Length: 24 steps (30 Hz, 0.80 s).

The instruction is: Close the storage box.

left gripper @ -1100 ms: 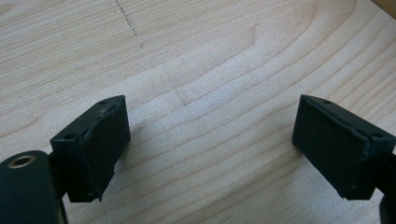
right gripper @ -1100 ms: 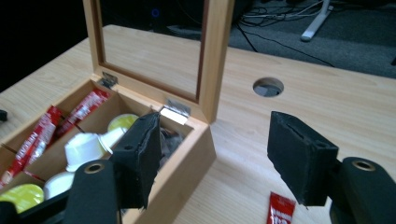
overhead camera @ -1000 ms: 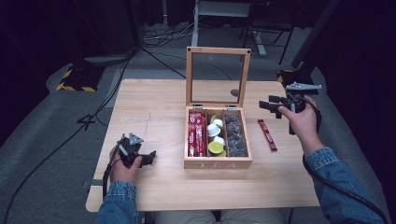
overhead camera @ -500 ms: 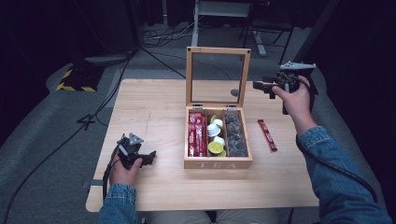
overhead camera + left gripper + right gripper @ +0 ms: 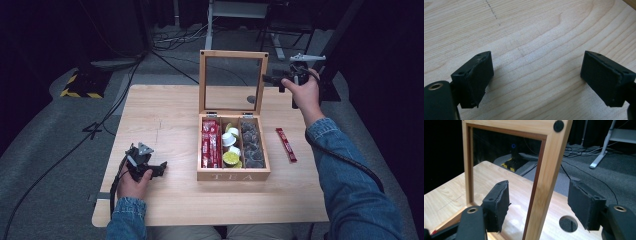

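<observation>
A: Item one, right gripper (image 5: pixel 267 78). Change since a second ago?

B: It has travelled from above the table's right edge to the right upright of the raised lid (image 5: pixel 233 55), near the top corner. Jaws spread, straddling that frame (image 5: pixel 544 182); pads not pressing.

A: Item two, tea box (image 5: pixel 233 174)?

B: Right of the table's (image 5: pixel 165 115) centre, toward the front edge, lid standing upright. Red packets, small cups and dark pods inside.

A: Meaning?

B: Probably the lid is about to be swung shut. One red packet (image 5: pixel 286 144) lies outside, toward the right edge.

A: Item three, left gripper (image 5: pixel 157 169)?

B: Unmoved near the front-left corner, jaws apart, nothing held.
</observation>
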Tool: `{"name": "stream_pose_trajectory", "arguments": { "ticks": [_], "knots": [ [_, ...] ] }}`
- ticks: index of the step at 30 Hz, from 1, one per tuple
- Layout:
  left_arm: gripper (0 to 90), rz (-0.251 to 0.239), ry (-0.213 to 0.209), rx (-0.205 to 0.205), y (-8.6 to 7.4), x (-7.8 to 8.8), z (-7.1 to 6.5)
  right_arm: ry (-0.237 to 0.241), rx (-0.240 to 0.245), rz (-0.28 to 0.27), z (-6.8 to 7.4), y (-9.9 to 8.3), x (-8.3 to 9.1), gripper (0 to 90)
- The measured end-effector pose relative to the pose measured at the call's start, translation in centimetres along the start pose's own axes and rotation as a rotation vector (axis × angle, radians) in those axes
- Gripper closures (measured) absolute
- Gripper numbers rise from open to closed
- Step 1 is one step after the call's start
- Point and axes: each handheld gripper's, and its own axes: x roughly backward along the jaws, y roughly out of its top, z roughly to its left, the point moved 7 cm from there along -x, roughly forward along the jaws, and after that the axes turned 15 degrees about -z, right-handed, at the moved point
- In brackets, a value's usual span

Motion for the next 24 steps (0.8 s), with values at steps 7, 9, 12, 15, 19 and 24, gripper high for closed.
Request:
{"name": "stream_pose_trajectory", "arguments": {
  "ticks": [7,9,12,15,19,24],
  "knots": [
    [11.6,0.000,-0.001,-0.001,0.0,0.0,0.0,-0.013,0.000,-0.005,-0.8,0.1,-1.9,34.4],
    [11.6,0.000,-0.001,-0.001,0.0,0.0,0.0,-0.011,0.000,-0.002,-0.9,0.1,-2.4,34.5],
    [11.6,-0.001,0.000,0.001,0.0,0.0,0.0,-0.008,-0.001,0.004,-1.1,-0.1,-3.1,34.6],
    [11.6,0.000,0.000,0.001,0.0,0.0,0.0,-0.001,-0.002,0.002,-1.0,-0.2,-3.7,34.7],
    [11.6,0.000,0.000,0.001,0.0,0.0,0.0,0.006,-0.013,0.000,-1.0,-0.3,-4.2,34.9],
    [11.6,0.000,0.000,0.000,0.0,0.0,0.0,0.015,-0.017,-0.012,-0.9,-0.2,-4.6,35.7]
  ]
}}
